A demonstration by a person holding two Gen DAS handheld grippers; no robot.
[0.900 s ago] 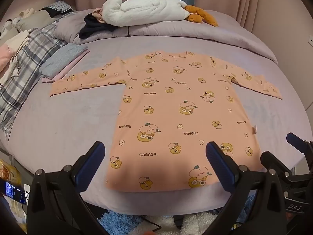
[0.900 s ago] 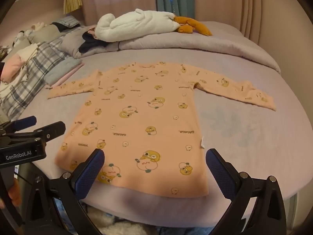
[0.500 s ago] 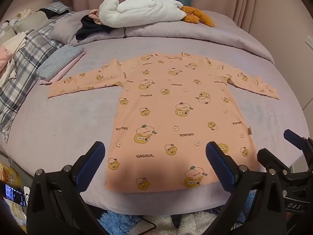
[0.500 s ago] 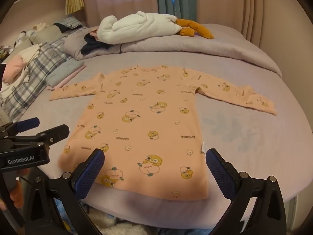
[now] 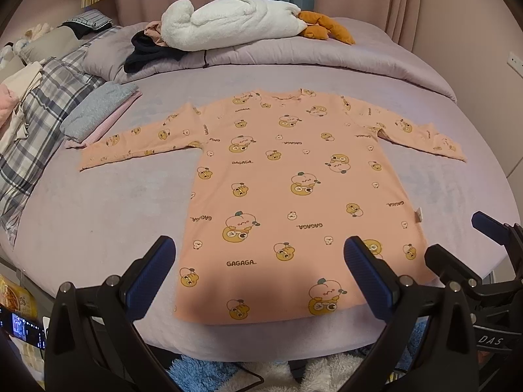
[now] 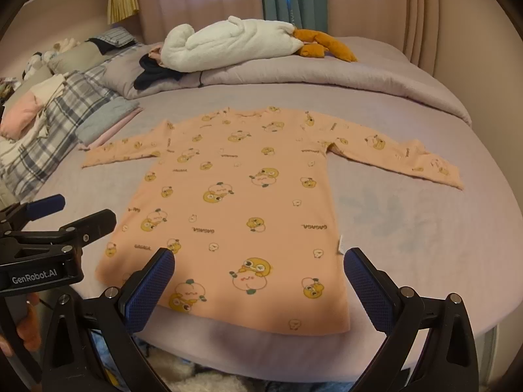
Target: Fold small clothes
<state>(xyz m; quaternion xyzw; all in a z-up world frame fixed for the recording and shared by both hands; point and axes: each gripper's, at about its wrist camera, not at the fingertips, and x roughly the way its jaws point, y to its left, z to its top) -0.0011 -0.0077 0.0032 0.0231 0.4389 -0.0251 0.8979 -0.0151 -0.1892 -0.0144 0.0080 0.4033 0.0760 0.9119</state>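
A peach long-sleeved shirt (image 5: 287, 189) (image 6: 242, 202) with yellow cartoon prints lies flat on the lilac bed, both sleeves spread sideways and the hem toward me. My left gripper (image 5: 258, 261) hovers open above the hem, nothing between its blue pads (image 5: 150, 274). My right gripper (image 6: 258, 271) also stands open over the hem's right part, holding nothing. Each gripper shows at the edge of the other's view: the right gripper (image 5: 457, 254) at the left wrist view's right, the left gripper (image 6: 68, 212) at the right wrist view's left.
A folded grey and pink pile (image 5: 98, 114) lies by the left sleeve. A plaid blanket (image 5: 39, 124) covers the left side. A white plush (image 5: 228, 23), an orange plush (image 5: 327, 27) and dark clothes (image 5: 147, 55) rest on the rolled duvet at the back. Fluffy rugs lie below the bed's front edge (image 5: 261, 343).
Both views have tilted slightly, so the shirt sits a little lower and farther in frame. Both grippers stay open; the shirt has not moved.
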